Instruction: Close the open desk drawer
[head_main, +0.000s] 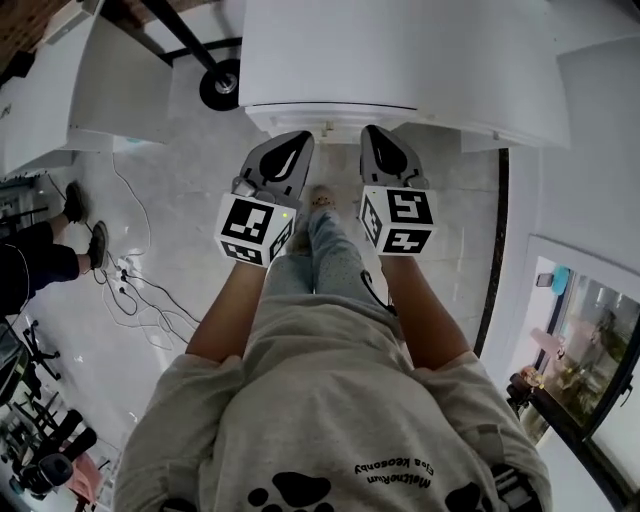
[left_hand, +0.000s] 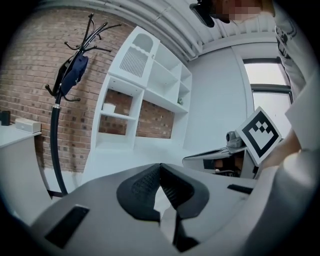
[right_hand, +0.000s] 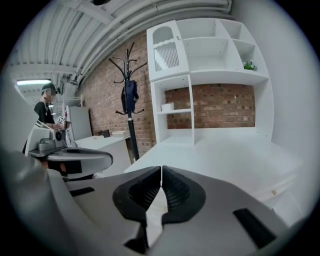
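Observation:
In the head view a white desk (head_main: 400, 60) stands in front of me, its rounded front edge (head_main: 340, 118) just beyond the gripper tips. No open drawer shows plainly in any view. My left gripper (head_main: 298, 140) and right gripper (head_main: 375, 132) are held side by side over my legs, pointing at the desk's front. The left gripper (left_hand: 160, 167) has its jaws meeting at the tips with nothing between them. The right gripper (right_hand: 161, 170) is likewise shut and empty, above the white desk top (right_hand: 225, 155). The right gripper's marker cube (left_hand: 260, 135) shows in the left gripper view.
A white shelf unit (right_hand: 210, 75) stands on the desk against a brick wall, with a black coat stand (right_hand: 129, 100) beside it. A second white desk (head_main: 70, 80) is at far left. Another person (head_main: 30, 260) and floor cables (head_main: 130, 290) are left; a glass door (head_main: 590, 340) is right.

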